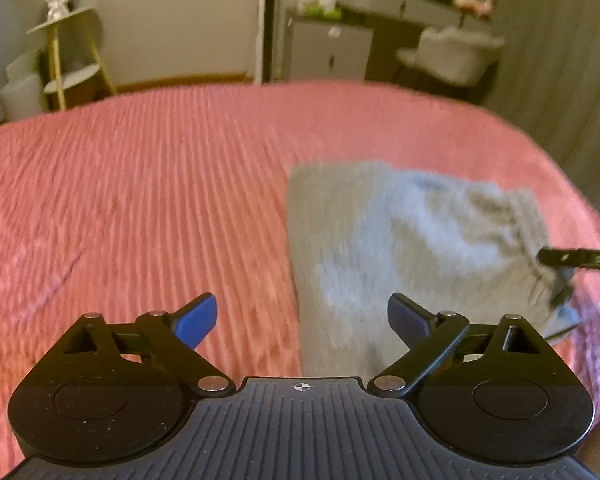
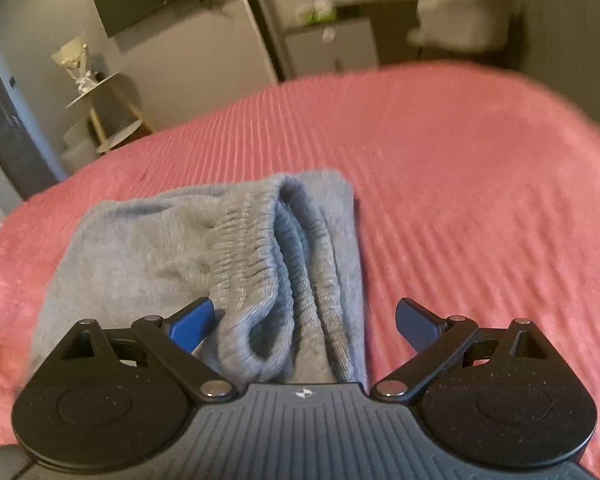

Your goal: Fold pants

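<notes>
A gold-legged shelf stand [image 1: 66,52] stood against the far wall at the left of the bedroom; the left gripper [image 1: 302,320] hung with its blue-padded jaws spread wide and nothing between them, above the pink ribbed bedspread [image 1: 140,200] and the near edge of the gray pants [image 1: 400,248]; the pants lay folded into a compact bundle on the bed, to the right of centre in the left wrist view; at that view's right edge a dark finger of the right gripper [image 1: 580,260] reached in over the bundle's far side. In the right wrist view the right gripper [image 2: 304,320] was likewise spread wide, gripping nothing; the ribbed waistband [image 2: 256,248] of the pants [image 2: 140,248] lay bunched in folds between its fingers, and the left blue pad [image 2: 190,322] sat just beside the fabric; the bedspread [image 2: 460,180] stretched away to the right; a white chair [image 2: 460,12] stood blurred in the background.
</notes>
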### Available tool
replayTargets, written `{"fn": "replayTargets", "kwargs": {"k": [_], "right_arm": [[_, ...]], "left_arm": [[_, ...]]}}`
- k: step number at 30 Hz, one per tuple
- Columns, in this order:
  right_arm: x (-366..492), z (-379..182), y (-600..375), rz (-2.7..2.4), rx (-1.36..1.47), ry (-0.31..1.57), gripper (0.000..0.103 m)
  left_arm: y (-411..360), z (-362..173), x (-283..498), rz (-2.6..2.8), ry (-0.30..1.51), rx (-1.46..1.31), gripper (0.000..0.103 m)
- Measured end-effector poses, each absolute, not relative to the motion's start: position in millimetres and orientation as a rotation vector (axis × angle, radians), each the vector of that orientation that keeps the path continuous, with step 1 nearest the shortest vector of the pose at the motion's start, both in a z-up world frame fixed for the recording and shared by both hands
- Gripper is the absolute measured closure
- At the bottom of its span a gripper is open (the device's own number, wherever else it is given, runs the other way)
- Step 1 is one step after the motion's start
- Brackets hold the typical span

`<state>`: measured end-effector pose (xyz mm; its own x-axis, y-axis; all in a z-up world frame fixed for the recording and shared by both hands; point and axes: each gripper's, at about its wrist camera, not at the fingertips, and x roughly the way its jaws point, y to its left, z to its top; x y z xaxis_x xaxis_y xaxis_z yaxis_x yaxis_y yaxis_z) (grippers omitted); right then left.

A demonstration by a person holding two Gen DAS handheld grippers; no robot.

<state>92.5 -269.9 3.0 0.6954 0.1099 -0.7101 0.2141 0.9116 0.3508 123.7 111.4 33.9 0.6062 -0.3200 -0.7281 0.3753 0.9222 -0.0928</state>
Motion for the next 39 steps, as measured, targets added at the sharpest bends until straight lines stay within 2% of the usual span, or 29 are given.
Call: {"fn": "replayTargets", "kwargs": {"k": [3,10,15,21,29,33,39], "right_arm": [[104,-7,-295,0.005,0.566,0.857,0.006],[137,-56,-335,0.221,0.876,0.976,0.006],[140,-69,-346,0.359,0.897,0.965,0.006],[156,-80,-338,0.543,0.939,0.972,0.005],[162,-85,-336,0.618,0.926,0.97,0.005],[161,-82,-329,0.607,0.87,0.963,0.005],[165,-80,-325,0.558,0.874,0.944,0.005]], "left_arm": [[111,19,146,-0.497,0.83,0.008,0.004],[82,-66,208,-0.654,1.076,-0.148,0.004],[81,-94,231,-0.754,1.145,-0.288,0.003],[64,-99,255,-0.817,1.187,-0.309,0.0],[31,-97,265,-0.782,1.273,-0.176,0.0],[15,-94,252,-0.74,1.229,-0.087,0.0],[23,-98,247,-0.765,1.211,-0.102,0.0]]}}
